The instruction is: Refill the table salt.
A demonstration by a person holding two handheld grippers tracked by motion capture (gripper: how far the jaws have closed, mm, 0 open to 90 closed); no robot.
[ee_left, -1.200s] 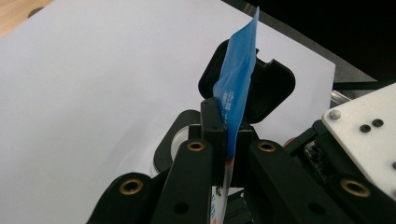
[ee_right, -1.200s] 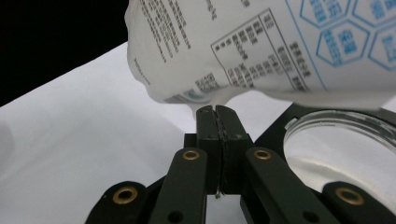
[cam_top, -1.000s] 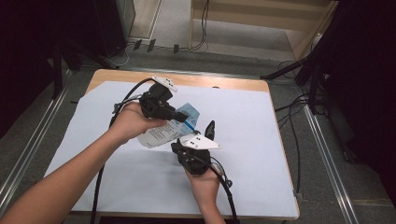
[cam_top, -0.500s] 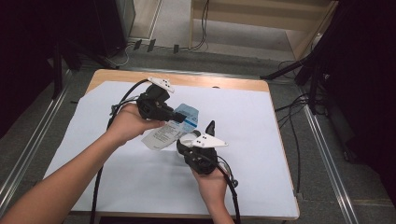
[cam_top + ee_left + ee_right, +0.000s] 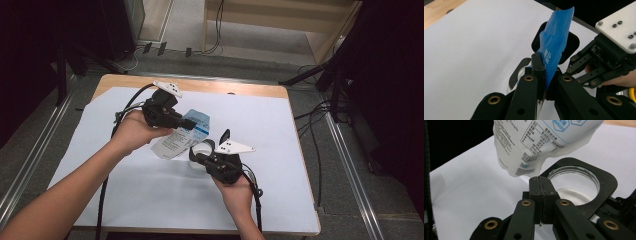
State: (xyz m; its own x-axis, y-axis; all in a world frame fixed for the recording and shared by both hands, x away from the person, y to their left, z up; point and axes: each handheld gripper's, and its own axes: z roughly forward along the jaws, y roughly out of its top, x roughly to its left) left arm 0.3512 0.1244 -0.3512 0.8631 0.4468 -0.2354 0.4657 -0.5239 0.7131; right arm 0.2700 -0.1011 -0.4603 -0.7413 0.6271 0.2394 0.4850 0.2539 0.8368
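Near the middle of the white-covered surface (image 5: 125,190), the left gripper (image 5: 186,123) is clamped on the blue edge of a white-and-blue printed pouch (image 5: 181,137), holding it tilted over a round clear-rimmed container (image 5: 573,185) with white powder inside. The right gripper (image 5: 200,156), jaws pressed together, sits at that container's black frame (image 5: 607,181), just below the pouch's lower corner.
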